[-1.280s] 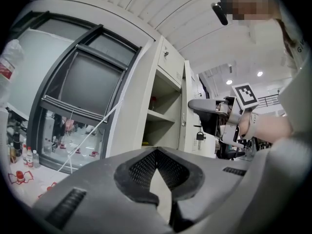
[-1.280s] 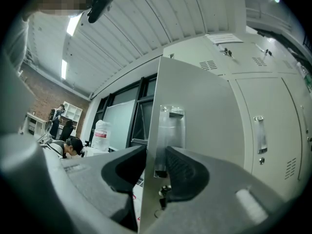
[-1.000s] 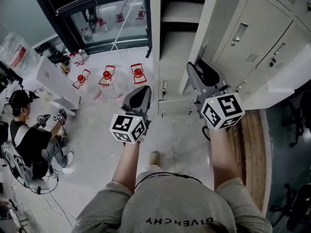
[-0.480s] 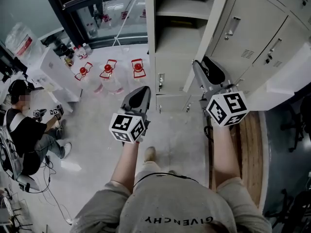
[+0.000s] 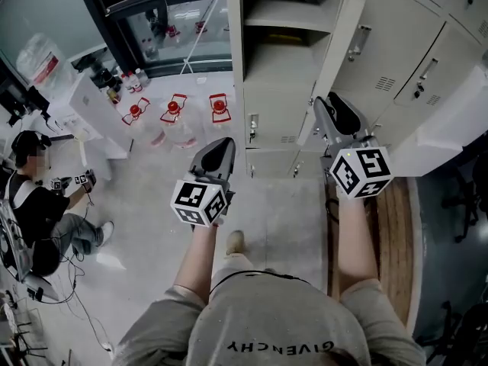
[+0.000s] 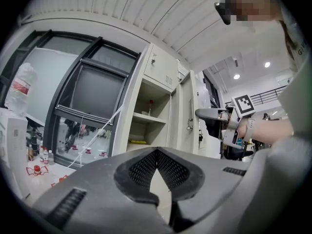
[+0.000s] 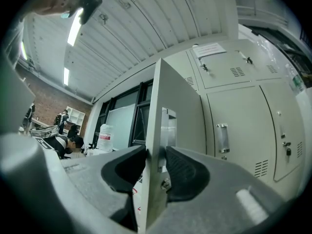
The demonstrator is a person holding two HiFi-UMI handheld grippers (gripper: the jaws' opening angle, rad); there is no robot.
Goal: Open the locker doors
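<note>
My right gripper (image 5: 328, 104) has the edge of the open locker door (image 5: 338, 48) between its fingers, and both pads press on the thin grey metal. In the right gripper view the door (image 7: 178, 101) stands straight up and splits the picture, with one finger on each side of it. Those fingers have just been closing a bit more on the door edge. The door is swung out toward me, so from the head view I see it almost edge on. Just left of it is the open locker (image 5: 274, 75), with a shelf (image 5: 286, 23) across the top part. To the right of the door are more lockers (image 5: 400, 48), and their doors are all shut. My left gripper (image 5: 221, 145) is out in front of me, over the floor and away from the lockers. Its fingers are pinched together at the tips and hold nothing; I can see that in the left gripper view (image 6: 156, 152). Far off on the floor are some red-topped bottles (image 5: 174, 110). A person (image 5: 38, 204) sits on the floor at the left side.
</note>
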